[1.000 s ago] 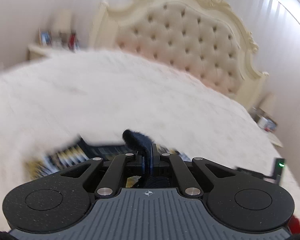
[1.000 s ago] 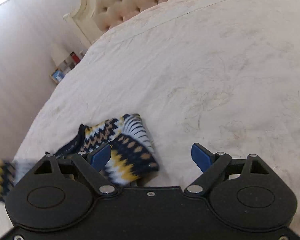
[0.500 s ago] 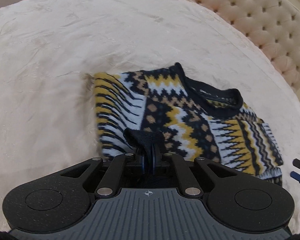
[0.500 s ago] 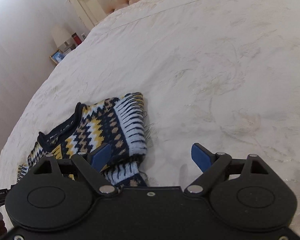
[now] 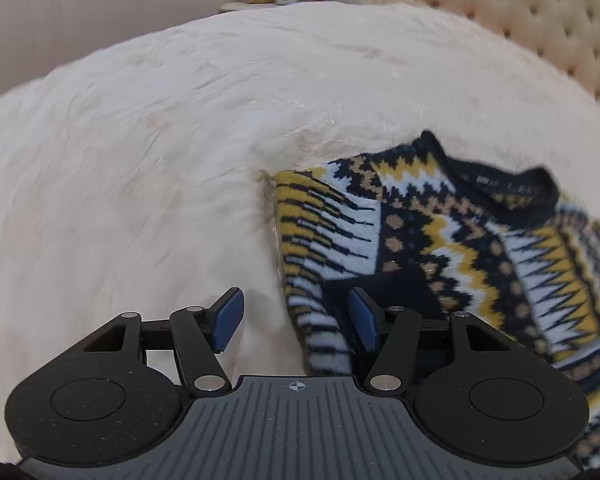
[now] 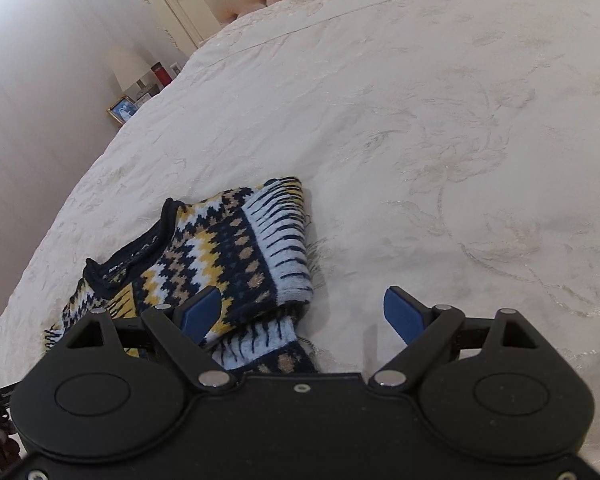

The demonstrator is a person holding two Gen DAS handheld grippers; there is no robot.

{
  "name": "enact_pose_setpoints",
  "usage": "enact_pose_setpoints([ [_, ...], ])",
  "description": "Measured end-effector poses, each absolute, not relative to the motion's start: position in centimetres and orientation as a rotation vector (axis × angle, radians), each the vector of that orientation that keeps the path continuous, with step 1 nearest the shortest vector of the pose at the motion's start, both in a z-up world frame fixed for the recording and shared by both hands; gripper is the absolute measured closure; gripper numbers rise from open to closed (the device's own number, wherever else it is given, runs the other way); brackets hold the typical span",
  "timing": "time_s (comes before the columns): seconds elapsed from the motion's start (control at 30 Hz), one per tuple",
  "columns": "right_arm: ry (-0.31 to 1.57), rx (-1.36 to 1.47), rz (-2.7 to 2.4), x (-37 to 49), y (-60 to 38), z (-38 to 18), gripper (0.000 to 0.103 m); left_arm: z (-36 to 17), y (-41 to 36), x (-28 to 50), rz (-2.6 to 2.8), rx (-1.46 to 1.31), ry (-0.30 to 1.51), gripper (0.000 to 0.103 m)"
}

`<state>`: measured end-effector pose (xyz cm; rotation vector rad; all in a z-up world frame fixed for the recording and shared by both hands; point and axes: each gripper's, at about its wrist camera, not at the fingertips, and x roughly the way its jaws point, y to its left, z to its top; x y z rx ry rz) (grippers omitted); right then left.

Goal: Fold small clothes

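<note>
2 grippers hang over the cream bedspread (image 6: 420, 120) with us. Our left gripper (image 5: 296, 320) is opening its jaws; the striped edge of the patterned sweater (image 5: 440, 240) lies between the blue pads, neither pressing it. Our right gripper (image 6: 300, 312) stands spread wide, its left pad over the sweater (image 6: 220, 256), nothing pinched. The sweater lies partly folded on the bedspread, dark collar toward the tufted headboard (image 5: 540, 20).

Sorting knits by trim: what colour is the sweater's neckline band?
Dark navy, almost black, on the sweater's neckline band; the left wrist view shows it best.
</note>
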<state>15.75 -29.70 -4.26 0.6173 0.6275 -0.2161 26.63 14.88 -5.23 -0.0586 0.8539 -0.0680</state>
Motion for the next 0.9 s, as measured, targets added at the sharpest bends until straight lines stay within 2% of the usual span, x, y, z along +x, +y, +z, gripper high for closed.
enact_pose_setpoints([
  [0.07, 0.625, 0.611, -0.213, 15.7, -29.6, -4.2, 0.011, -4.5, 15.3, 25.1, -0.077, -0.098, 0.848, 0.029],
  [0.23, 0.609, 0.598, -0.193, 15.5, -29.0, -3.7, 0.008, -2.9, 14.7, 20.1, -0.140, -0.122, 0.827, 0.018],
  [0.3, 0.603, 0.590, -0.175, 15.4, -28.6, -3.5, 0.001, -2.4, 14.5, 18.0, -0.162, -0.140, 0.831, 0.015],
  [0.37, 0.586, 0.585, -0.146, 15.0, -28.2, -3.0, 0.000, -2.1, 14.2, 16.0, -0.173, -0.158, 0.832, 0.010],
  [0.9, 0.400, 0.451, 0.058, 8.6, -23.0, 2.3, 0.000, -0.3, 9.8, 3.8, -0.173, -0.041, 0.771, 0.010],
])
